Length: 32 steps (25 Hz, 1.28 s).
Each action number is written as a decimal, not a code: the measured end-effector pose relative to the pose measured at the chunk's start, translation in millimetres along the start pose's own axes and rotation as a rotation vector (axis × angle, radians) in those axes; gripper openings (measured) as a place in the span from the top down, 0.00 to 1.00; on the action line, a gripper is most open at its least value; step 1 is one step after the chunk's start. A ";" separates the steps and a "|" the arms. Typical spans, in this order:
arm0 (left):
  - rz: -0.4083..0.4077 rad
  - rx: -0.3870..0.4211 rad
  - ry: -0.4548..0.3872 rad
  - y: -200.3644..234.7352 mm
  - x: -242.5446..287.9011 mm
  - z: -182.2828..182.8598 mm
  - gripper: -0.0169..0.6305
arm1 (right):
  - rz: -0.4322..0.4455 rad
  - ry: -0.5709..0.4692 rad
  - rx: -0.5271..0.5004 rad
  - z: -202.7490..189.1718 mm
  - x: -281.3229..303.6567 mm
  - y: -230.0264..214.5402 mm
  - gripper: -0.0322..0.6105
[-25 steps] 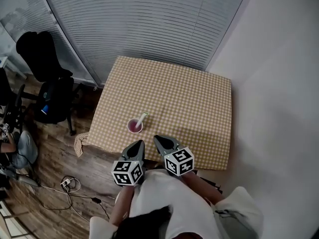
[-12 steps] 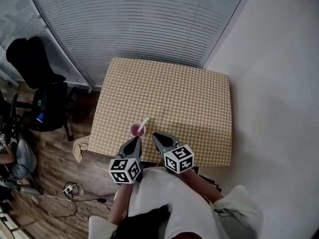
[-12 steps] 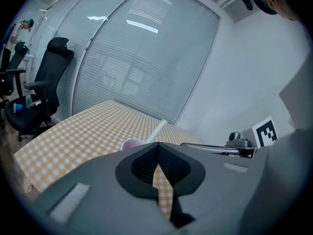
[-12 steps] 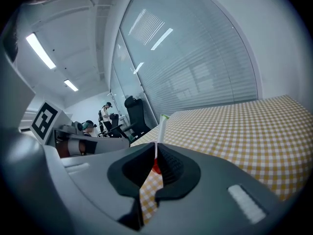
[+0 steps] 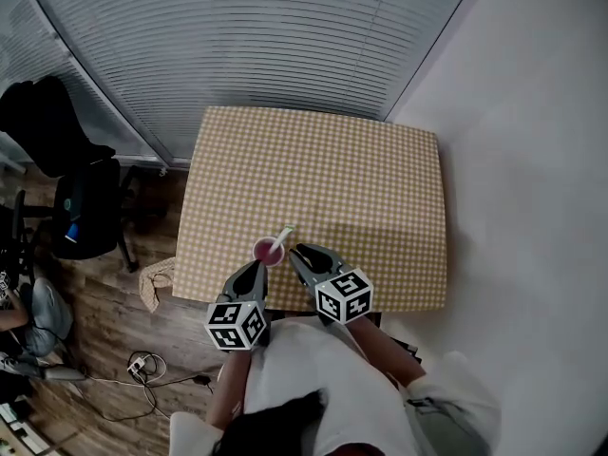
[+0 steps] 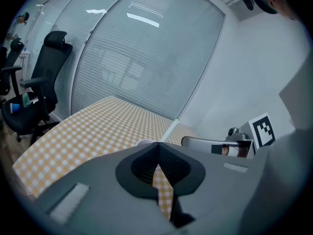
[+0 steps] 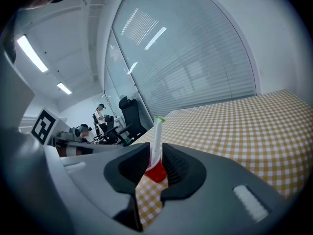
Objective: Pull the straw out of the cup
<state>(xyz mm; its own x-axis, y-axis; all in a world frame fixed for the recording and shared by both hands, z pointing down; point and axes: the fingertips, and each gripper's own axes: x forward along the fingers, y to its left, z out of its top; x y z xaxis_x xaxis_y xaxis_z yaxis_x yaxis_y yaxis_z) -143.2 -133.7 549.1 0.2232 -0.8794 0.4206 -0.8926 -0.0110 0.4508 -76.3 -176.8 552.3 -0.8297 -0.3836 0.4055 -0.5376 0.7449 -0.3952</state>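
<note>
Closing in on the cup (image 5: 266, 251) with both tools; it stands upright on the checked tablecloth (image 5: 323, 179), near the table's front edge, with the straw (image 7: 157, 136) inside it and leaning away from me to the right.

Right gripper (image 5: 304, 255): its jaws have just been opening and now stand apart. Looking along them, I see the straw and the red of the cup lined up in the gap. The pads press on nothing, and the tips sit just right of the cup.

Left gripper (image 6: 158, 145): its jaws are pressed together at the tips with nothing between them, low on the near side of the cup. The cup's rim only just shows over the jaws in that gripper's own view.

My read: the approach is nearly done and the pinch on the straw has not been made.

Risks from here:
- The cup is unbraced. With the left jaws together it cannot hold the cup, so a pull along the straw's lean could drag or tip the cup.
- Closing the right jaws too low would catch the rim along with the straw and lift the cup with it.
- The cup sits close to the front edge, so a nudge from either tool could send it off the table.
- Spill on the cloth is possible (I cannot tell whether the red is drink or the cup itself).
- Too hard a pinch could flatten the straw.
</note>
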 end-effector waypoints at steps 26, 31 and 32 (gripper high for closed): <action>0.043 -0.069 0.012 47.3 -0.5 7.6 0.95 | 0.006 0.030 0.007 10.2 40.3 2.7 0.76; 0.051 -0.078 0.016 49.3 -0.8 5.7 0.95 | 0.007 0.039 0.006 9.5 42.1 1.1 0.77; 0.052 -0.079 0.018 49.8 -0.7 5.6 0.95 | 0.007 0.042 0.004 9.5 42.7 1.2 0.77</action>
<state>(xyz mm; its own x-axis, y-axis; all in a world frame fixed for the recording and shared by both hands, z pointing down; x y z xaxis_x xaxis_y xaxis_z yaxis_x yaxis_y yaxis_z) -190.0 -136.3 566.9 0.1851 -0.8693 0.4583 -0.8695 0.0725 0.4887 -113.8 -197.5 561.3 -0.8265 -0.3550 0.4369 -0.5323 0.7453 -0.4015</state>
